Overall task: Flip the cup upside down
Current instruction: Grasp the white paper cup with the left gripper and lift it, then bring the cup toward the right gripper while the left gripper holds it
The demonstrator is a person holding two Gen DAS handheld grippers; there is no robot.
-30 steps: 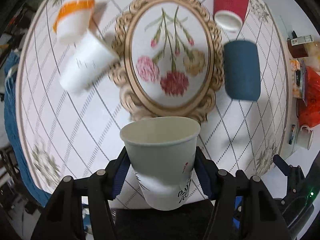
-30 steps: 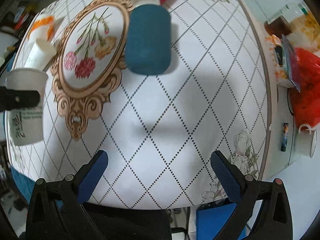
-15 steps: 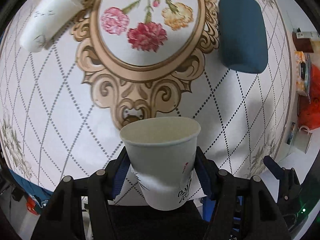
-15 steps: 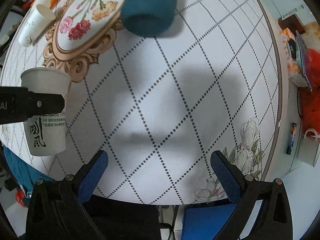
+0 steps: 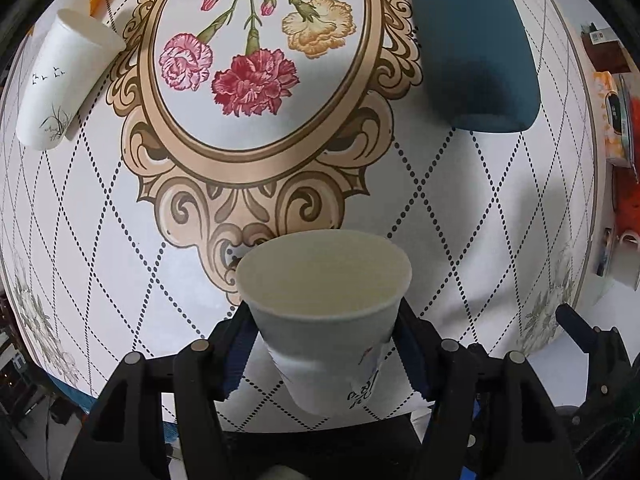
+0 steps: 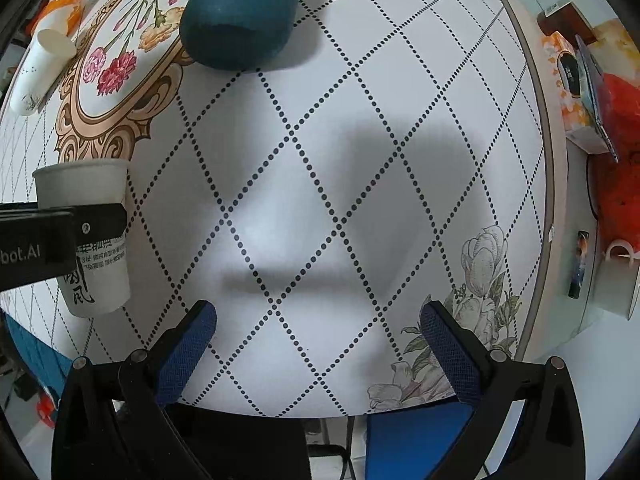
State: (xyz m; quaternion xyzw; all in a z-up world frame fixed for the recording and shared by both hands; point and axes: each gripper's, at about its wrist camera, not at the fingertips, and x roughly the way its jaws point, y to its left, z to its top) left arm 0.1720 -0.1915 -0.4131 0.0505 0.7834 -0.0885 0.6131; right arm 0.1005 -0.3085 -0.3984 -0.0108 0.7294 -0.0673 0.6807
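Observation:
My left gripper point(image 5: 324, 344) is shut on a white paper cup point(image 5: 326, 320) with black characters on its side. The cup is upright, mouth up, held above the table near the front edge. In the right wrist view the same cup point(image 6: 94, 276) shows at the far left, clamped by the left gripper's black finger point(image 6: 96, 222). My right gripper point(image 6: 320, 344) is open and empty over the bare table front.
A dark blue cup point(image 5: 472, 48) stands upside down at the back right. A white cup point(image 5: 60, 84) and an orange-banded cup point(image 6: 64, 10) stand upside down at the back left. Boxes and a red bag point(image 6: 616, 120) lie beyond the table's right edge point(image 6: 548, 160).
Both grippers have come lower and closer to the table, so the cups and the flower medallion look bigger. The red cup has left the view. The left gripper still holds the cup upright.

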